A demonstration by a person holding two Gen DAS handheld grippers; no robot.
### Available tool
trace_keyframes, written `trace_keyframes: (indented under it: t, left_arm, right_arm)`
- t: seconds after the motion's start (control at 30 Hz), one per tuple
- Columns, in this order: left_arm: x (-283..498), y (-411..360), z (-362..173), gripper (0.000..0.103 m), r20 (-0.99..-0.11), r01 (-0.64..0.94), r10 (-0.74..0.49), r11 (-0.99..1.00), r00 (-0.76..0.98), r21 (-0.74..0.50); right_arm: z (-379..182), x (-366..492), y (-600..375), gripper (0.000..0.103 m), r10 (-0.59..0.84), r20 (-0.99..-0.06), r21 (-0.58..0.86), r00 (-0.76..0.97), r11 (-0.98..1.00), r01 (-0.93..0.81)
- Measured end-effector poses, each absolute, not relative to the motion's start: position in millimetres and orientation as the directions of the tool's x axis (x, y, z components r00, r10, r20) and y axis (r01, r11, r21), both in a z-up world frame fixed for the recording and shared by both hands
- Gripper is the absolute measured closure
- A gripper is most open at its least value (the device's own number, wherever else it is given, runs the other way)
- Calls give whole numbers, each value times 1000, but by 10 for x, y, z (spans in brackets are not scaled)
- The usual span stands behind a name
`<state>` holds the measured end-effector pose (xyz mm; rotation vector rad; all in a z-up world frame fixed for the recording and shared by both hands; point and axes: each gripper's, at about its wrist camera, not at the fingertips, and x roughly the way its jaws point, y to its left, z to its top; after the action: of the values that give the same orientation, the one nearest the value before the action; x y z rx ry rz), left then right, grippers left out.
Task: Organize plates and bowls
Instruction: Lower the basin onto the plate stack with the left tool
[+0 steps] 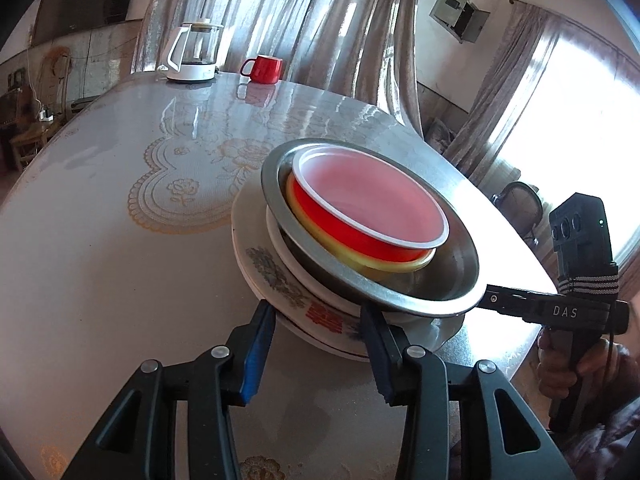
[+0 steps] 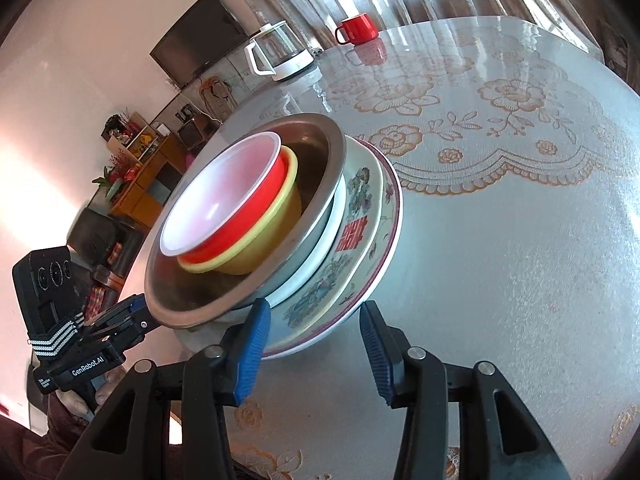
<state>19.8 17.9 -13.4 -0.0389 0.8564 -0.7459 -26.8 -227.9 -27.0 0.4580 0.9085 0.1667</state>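
- Left claw (image 1: 318,326): nearest item, blue pads apart, straddling the near rim of the patterned plate; whether the pads press on that rim I cannot tell.
- Right claw (image 2: 316,326): blue pads likewise apart, set either side of the same plate's rim from the other side of the stack; contact not clear.
- Patterned plate (image 1: 280,280): bottom of the stack, floral print with red characters, resting on the surface (image 1: 120,240).
- White plate (image 2: 332,236): directly on the patterned plate.
- Steel bowl (image 1: 440,280): wide and shallow, on the white plate.
- Yellow bowl (image 2: 256,248): inside the steel bowl.
- Red bowl (image 1: 360,236): nested in the yellow bowl, white inside, topmost in the stack.
- Hand (image 1: 560,364): beside the stack, gripping the handle of the right claw's tool.
- Red mug (image 1: 264,69): well beyond the stack, at the far edge of the surface.
- Glass kettle (image 1: 196,52): just beside the red mug, white handle and base.
- Curtain (image 1: 300,20): behind the mug and kettle.
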Motion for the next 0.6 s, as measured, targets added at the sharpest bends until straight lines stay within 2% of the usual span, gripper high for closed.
trace_keyframes:
  t: [0.13,0.27,0.4,0.5,0.6]
  left_arm:
    - [186,160,-133,59,-673,588,-587,762,450,-271]
    - [249,147,-114,59,-662,582,-590,765,463,-276]
    - [260,44,-74,59,-637,624,-642,719,426,-308]
    - [212,-98,-45,58,-644,652,-617,722,453,-233]
    - [261,-28,-20,58,-630,663,-668,683,396,-308]
  right_arm:
    - [-268,-250,-2307,57,317,-723,442,614,895,58]
    - [-265,-234,-2340,57,309,-725,438,615,896,67]
    - [-258,-218,-2373,57,295,-728,428,619,901,75]
    - [-256,-206,-2401,57,298,-727,426,619,902,67]
    - [-252,-254,-2415,58,308,-723,436,618,898,62]
